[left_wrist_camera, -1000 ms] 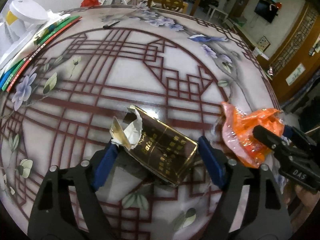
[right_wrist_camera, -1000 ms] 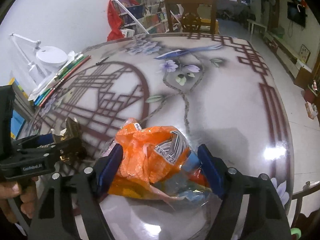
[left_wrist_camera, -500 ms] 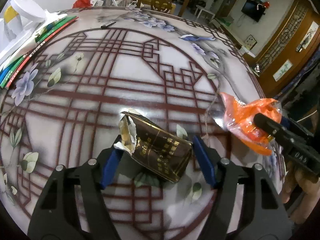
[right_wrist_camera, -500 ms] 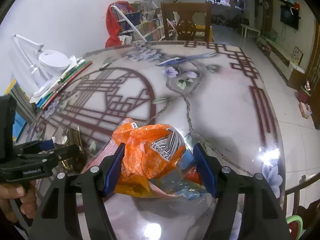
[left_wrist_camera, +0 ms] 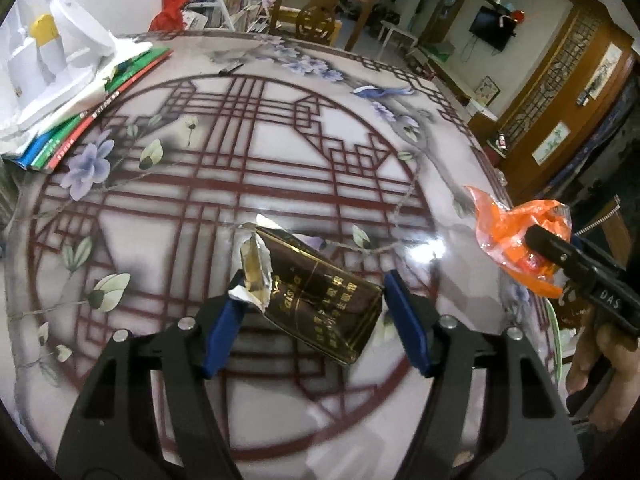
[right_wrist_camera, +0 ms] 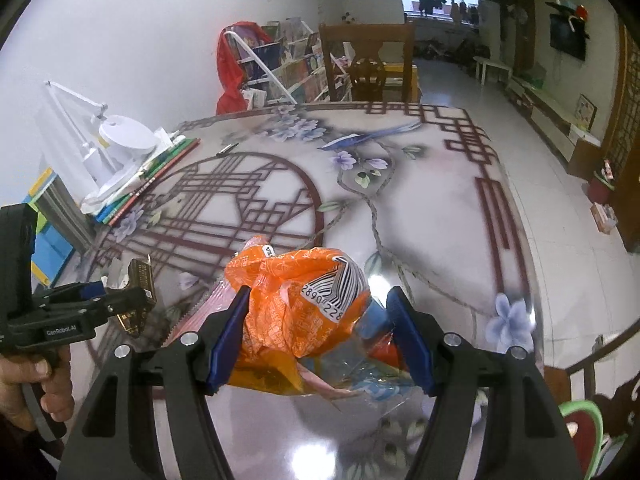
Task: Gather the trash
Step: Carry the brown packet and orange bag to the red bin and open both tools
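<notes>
Left gripper (left_wrist_camera: 314,312): blue pads pinch a torn-open gold box (left_wrist_camera: 320,300), held above the table (left_wrist_camera: 248,184); contents not visible. Right gripper (right_wrist_camera: 320,328): pads clamp a crumpled orange bag (right_wrist_camera: 292,300) with clear plastic beneath it, also above the table. Books (left_wrist_camera: 92,104) lie at the far left edge.

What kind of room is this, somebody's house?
Most likely a home's living and dining room. There is a big painted table with a wooden chair at it, a rack of children's books by the wall, and a TV hung up at the far side.
</notes>
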Tool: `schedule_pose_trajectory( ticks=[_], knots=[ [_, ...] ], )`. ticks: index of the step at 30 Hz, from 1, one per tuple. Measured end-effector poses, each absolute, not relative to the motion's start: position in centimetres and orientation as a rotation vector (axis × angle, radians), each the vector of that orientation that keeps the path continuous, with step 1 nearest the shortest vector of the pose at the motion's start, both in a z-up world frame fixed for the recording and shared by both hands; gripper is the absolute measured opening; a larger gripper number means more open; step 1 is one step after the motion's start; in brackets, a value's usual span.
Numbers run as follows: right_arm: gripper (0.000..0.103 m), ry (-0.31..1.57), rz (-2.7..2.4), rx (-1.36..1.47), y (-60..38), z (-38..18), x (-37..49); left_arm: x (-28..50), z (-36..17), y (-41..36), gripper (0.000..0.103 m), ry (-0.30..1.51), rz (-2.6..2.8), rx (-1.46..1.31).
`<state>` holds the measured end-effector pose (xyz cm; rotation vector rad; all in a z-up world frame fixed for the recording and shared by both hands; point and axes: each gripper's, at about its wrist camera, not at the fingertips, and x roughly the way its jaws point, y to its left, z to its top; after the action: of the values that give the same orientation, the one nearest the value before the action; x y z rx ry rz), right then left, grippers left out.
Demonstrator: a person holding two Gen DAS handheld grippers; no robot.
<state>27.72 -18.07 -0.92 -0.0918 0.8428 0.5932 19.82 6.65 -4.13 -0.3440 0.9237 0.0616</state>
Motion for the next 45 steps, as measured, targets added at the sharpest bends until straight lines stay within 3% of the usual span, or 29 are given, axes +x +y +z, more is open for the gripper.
schedule_pose_trajectory(
  ticks=[26,45],
  knots=[
    [0.066,0.785,0.485,0.0,-28.3,3.8,18.3,15.0,1.3,-3.3,0.066,0.895,-0.111,-0.192],
    [0.066,0.756,0.164,0.195,-48.3,4.2,17.7,19.3,2.8,-23.2,0.066,0.898,-0.522,-0.083]
  ],
)
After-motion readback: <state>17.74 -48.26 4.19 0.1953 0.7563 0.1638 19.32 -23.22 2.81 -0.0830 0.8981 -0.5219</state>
